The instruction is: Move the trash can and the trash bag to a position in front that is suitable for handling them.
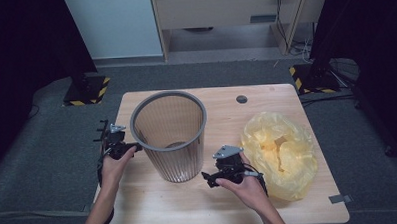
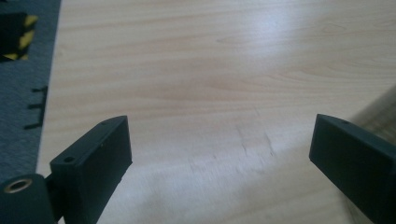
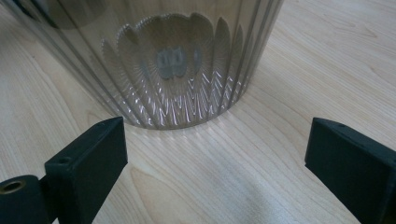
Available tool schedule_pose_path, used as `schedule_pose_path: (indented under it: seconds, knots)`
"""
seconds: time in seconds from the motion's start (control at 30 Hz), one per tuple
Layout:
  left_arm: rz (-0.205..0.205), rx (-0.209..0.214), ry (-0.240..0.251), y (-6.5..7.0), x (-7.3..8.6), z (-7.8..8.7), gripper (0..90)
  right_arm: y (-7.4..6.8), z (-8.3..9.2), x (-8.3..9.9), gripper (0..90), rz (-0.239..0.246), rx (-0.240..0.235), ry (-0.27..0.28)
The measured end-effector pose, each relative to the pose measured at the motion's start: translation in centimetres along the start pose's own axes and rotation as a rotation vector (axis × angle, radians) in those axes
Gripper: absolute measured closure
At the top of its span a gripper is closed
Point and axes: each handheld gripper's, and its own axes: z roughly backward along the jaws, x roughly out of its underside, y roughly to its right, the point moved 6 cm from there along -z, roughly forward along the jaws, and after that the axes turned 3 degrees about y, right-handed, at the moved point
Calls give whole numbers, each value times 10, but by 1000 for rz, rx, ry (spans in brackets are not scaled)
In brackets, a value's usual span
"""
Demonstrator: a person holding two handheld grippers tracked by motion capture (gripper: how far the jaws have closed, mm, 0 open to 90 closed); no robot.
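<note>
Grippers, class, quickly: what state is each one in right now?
Left gripper: open, holding nothing, over bare table.
Right gripper: open, holding nothing, facing the bin.

Left tongs: black body, grey three-cornered plate on top, black cable trailing. Right tongs: same build. Jaws: flat black blocks, small screw hole each. Forearms bare.
</note>
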Motion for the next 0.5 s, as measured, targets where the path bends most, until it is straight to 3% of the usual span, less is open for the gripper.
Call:
schedule_pose_path:
  seconds: [0.2,0.3,0.5]
  knots:
    - [-19,-13,18,3,-18,-11,53,2,1,0,45,-7,-6,-3]
    - [7,1,34,3,-22,-13,49,3,1,1,36,-7,-12,-12]
    - [13,3,49,5,-27,-17,49,6,1,2,37,-13,-25,-9]
